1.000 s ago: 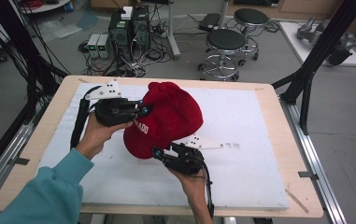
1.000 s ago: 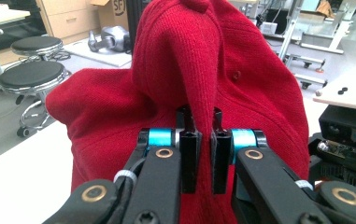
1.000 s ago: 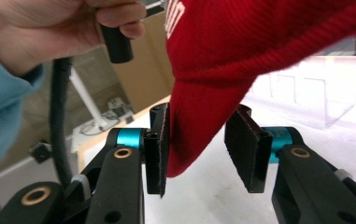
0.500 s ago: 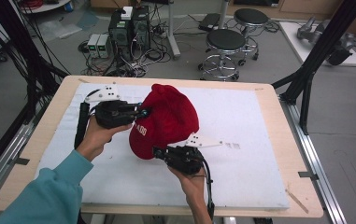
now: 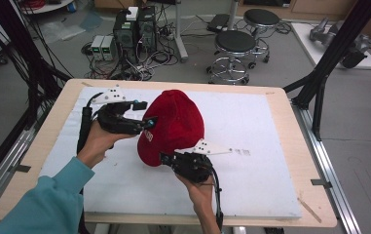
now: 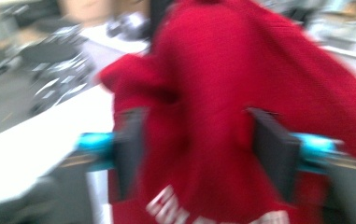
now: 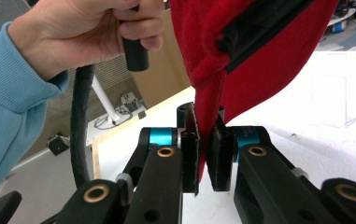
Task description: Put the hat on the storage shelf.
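A person is holding a red knitted hat (image 5: 173,124) up over the white-padded worktop (image 5: 270,146) with two tools. The right hand-held gripper (image 5: 169,159) is pinching the hat's lower edge between nearly closed jaws. The left hand-held gripper (image 5: 149,114) is meeting the hat's left side with jaws wide; in its blurred own view, cloth is lying between them, unpinched. This looks like mid-handling, perhaps folding or turning. Next, the left likely needs to close on the cloth.

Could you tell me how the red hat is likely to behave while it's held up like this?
The red hat is probably soft and floppy: its edge folds where the right gripper pinches it. It looks light, hanging from thin pinches. The left gripper looks open around it, so it may sag.
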